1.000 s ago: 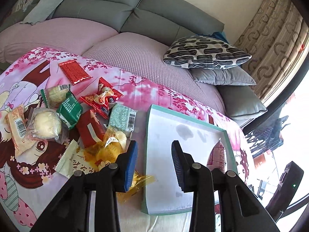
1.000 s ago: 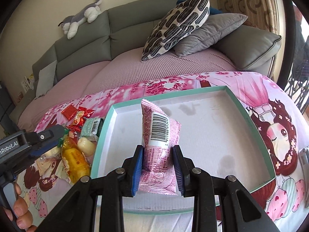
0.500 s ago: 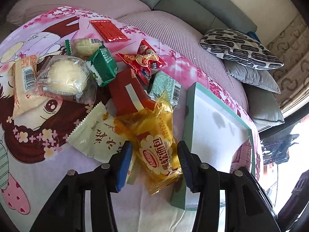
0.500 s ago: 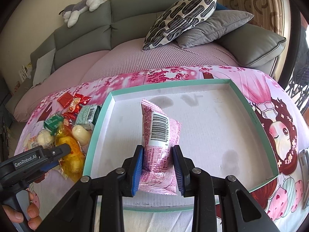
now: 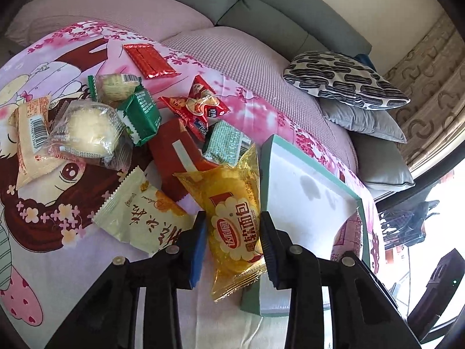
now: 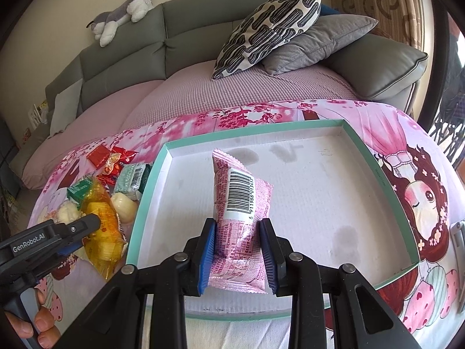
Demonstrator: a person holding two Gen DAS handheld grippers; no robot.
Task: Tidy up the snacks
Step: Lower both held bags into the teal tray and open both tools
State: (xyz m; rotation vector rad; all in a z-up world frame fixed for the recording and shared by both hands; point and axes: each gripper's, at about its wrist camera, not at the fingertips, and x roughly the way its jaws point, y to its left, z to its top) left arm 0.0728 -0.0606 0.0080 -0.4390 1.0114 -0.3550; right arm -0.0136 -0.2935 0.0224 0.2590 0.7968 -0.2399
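My left gripper [image 5: 234, 241] hangs low over the snack pile on the pink printed cloth. Its jaws are closing on a yellow bread packet [image 5: 232, 203], and the blue pads press both of its sides. In the right wrist view that packet [image 6: 101, 224] lies just left of the teal-rimmed white tray [image 6: 252, 129], with the left gripper [image 6: 87, 229] on it. My right gripper [image 6: 237, 247] is shut on a pink packet with a barcode [image 6: 241, 203], held upright over the tray's near part. The tray [image 5: 305, 203] holds no other snack.
Loose snacks lie left of the tray: a red foil packet [image 5: 149, 59], a green packet [image 5: 141, 116], a clear-wrapped bun [image 5: 84, 132], a cream packet [image 5: 139, 212], a red box [image 5: 177, 157]. Behind are a grey sofa, pillows [image 6: 267, 26] and a plush toy [image 6: 122, 17].
My left gripper came down and forward to the snack pile, opened a little, then closed on the yellow bread packet. The right gripper kept still with the pink packet.
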